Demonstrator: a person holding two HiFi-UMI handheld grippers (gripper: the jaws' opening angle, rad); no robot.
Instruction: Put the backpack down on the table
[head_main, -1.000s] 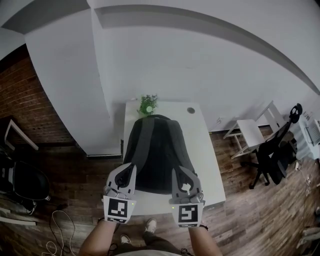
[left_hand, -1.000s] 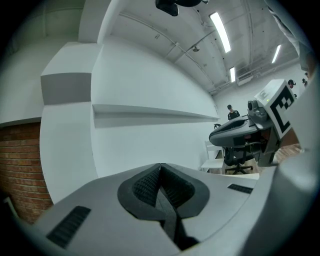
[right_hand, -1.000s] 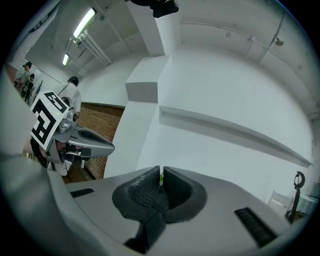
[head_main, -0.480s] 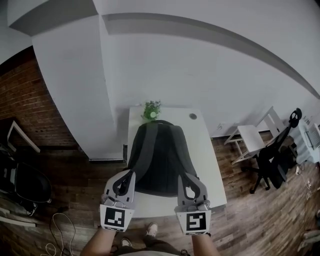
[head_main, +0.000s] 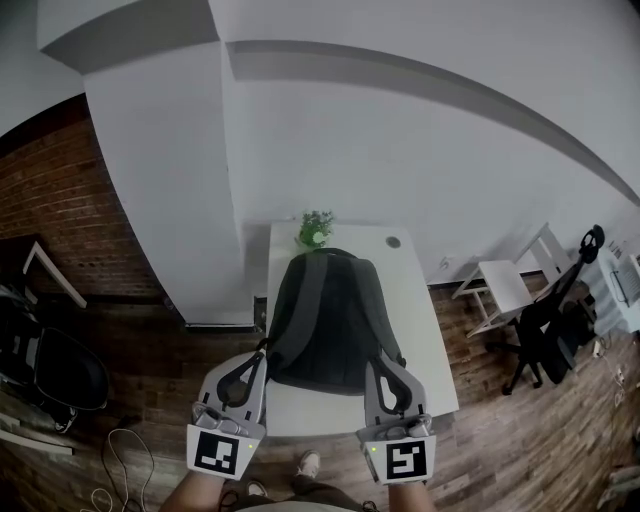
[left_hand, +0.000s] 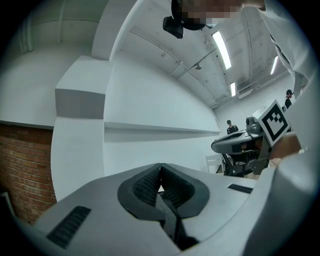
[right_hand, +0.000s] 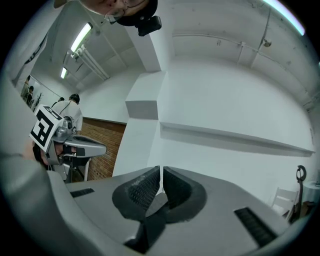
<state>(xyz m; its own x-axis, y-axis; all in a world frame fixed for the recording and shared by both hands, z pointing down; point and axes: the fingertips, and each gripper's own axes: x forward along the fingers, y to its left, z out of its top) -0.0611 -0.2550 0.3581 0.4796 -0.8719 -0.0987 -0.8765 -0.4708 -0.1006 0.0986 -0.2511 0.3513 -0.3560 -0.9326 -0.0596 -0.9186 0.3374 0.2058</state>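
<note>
A dark grey backpack (head_main: 330, 320) lies flat on the white table (head_main: 420, 330), straps up, its top toward the wall. In the head view my left gripper (head_main: 262, 354) hovers by the pack's near left corner and my right gripper (head_main: 379, 362) by its near right corner, both held above the table's front edge. In the left gripper view the pads (left_hand: 147, 184) meet with nothing between them. In the right gripper view the pads (right_hand: 142, 189) are also together and empty. Both gripper views face the white wall, and the backpack is out of sight in them.
A small potted plant (head_main: 316, 228) and a little round object (head_main: 393, 241) sit at the table's far end. A white chair (head_main: 505, 285) and a black office chair (head_main: 545, 320) stand to the right. A brick wall (head_main: 50, 210) and dark seat (head_main: 50, 365) are on the left.
Both grippers have drawn back toward me and risen, away from the backpack's near corners. The backpack stays put on the table.
</note>
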